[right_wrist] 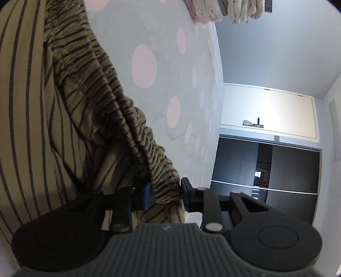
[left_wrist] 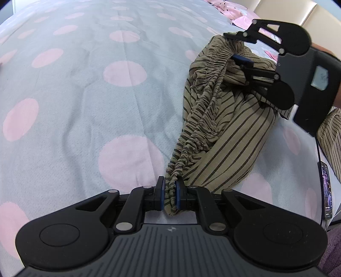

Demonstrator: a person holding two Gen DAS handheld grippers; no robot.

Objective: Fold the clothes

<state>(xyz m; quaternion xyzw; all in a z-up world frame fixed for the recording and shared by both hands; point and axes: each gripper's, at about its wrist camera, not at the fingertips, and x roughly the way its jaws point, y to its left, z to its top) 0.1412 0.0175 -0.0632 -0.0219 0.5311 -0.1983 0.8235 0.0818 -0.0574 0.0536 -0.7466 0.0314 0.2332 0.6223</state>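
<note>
A tan garment with dark stripes [left_wrist: 223, 127] lies bunched on the right of a pale bedspread with pink dots [left_wrist: 85, 85]. Its gathered elastic waistband [left_wrist: 204, 110] stretches from my left gripper [left_wrist: 170, 196], which is shut on one end, up to my right gripper [left_wrist: 237, 49]. In the right wrist view the waistband [right_wrist: 102, 89] runs down between the fingers of the right gripper [right_wrist: 166, 194]. Those jaws stand apart and the cloth lies loosely in the gap. The rest of the garment [right_wrist: 32, 106] fills the left of that view.
Pink bedding [left_wrist: 223, 6] and a beige headboard [left_wrist: 287, 10] lie beyond the garment. A phone [left_wrist: 327, 191] rests at the bed's right edge. A stack of folded clothes [right_wrist: 223, 10] sits on the far side of the bedspread [right_wrist: 181, 74]. Dark sliding doors [right_wrist: 266, 170] stand beyond the bed.
</note>
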